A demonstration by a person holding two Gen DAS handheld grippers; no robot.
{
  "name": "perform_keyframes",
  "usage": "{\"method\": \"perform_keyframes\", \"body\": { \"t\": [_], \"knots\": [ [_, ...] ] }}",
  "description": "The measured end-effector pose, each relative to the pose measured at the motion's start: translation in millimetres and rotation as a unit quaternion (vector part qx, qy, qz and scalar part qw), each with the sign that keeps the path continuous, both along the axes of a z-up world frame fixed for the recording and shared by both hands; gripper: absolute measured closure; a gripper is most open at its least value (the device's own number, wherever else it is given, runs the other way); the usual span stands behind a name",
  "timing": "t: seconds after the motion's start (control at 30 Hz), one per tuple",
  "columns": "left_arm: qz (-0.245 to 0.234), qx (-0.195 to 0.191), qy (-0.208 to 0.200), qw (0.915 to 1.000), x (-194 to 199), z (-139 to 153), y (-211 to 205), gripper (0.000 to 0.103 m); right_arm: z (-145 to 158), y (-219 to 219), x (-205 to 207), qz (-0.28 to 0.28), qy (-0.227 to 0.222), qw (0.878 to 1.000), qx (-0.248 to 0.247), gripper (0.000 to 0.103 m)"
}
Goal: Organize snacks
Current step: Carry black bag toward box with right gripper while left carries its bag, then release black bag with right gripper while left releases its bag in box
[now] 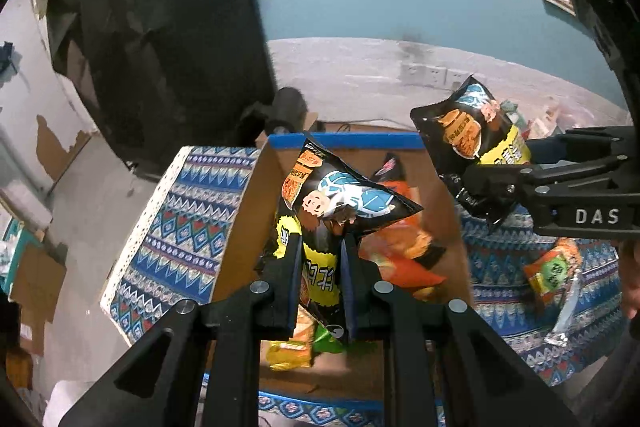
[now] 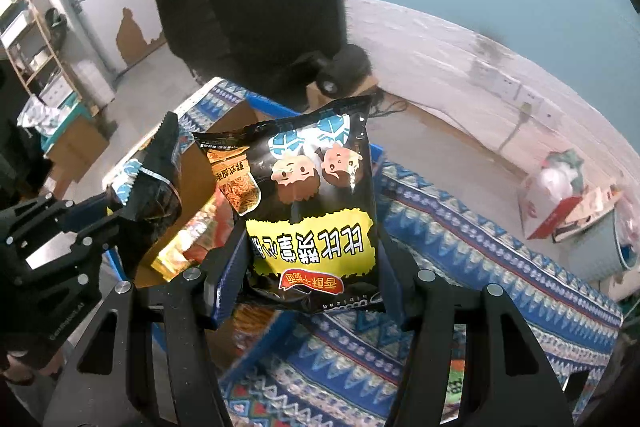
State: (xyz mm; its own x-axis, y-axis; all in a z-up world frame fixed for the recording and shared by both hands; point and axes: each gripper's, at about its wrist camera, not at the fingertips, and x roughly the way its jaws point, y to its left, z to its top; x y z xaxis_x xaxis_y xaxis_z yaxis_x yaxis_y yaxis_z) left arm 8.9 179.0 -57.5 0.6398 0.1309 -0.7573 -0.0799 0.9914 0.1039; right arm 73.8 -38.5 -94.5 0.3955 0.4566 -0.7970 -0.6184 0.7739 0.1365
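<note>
Two wrist views over a cardboard box (image 1: 240,227) with a blue-taped rim, standing on a surface (image 1: 176,227) covered by a blue patterned cloth. The left tongs (image 1: 320,267) are closed on a black-and-yellow snack bag (image 1: 344,199), pinching its lower part between the two fingers; the bag stands up from the jaws, its top corner tilted toward the right, and hangs above the open box. Inside the box lie further packets, among them an orange one (image 1: 404,259) and a yellow-green one (image 1: 296,343) near the bottom of the view. The right tongs (image 2: 312,267) grip a second black-and-yellow bag (image 2: 316,195) of the same print, held by its lower half with the jaws partly spread around its width; its printed characters appear upside down in the right wrist view. This bag sits over the box's right edge and the cloth beside it. In the left wrist view the same bag (image 1: 472,135) shows at upper right, clamped in the right tongs (image 1: 480,183) marked "DAS". An orange-and-green packet (image 1: 552,267) lies on the cloth to the right of the box. Behind the box stand a dark draped shape (image 1: 160,27), a pale low wall with sockets (image 1: 424,73) and a blue-green wall
</note>
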Motion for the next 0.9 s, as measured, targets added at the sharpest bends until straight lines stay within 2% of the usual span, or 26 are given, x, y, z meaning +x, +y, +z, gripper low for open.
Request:
{"method": "perform_keyframes", "body": {
  "t": [0.3, 0.33, 0.37, 0.43, 0.77, 0.9],
  "knots": [
    [0.044, -0.012, 0.039, 0.9982, 9, -23, 25, 0.084, -16, 28, 2, 0.015, 0.024, 1.000, -0.004, 0.045],
    [0.049, -0.013, 0.042, 0.9979, 9, -24, 28, 0.077, -18, 29, 3, 0.017, 0.027, 0.999, -0.002, 0.045],
    [0.054, -0.012, 0.041, 0.9976, 9, -24, 30, 0.063, -19, 31, 3, 0.020, 0.030, 0.999, -0.001, 0.045],
    [0.064, -0.004, 0.033, 0.9974, 6, -21, 33, 0.050, -20, 35, 3, 0.024, 0.031, 0.999, -0.002, 0.045],
    [0.068, 0.003, 0.022, 0.9974, 3, -12, 34, 0.045, -25, 43, 9, 0.034, 0.043, 0.998, 0.007, 0.044],
    [0.062, 0.004, 0.023, 0.9978, 5, -12, 30, 0.045, -25, 41, 10, 0.025, 0.041, 0.999, 0.002, 0.029]
  ]
}}
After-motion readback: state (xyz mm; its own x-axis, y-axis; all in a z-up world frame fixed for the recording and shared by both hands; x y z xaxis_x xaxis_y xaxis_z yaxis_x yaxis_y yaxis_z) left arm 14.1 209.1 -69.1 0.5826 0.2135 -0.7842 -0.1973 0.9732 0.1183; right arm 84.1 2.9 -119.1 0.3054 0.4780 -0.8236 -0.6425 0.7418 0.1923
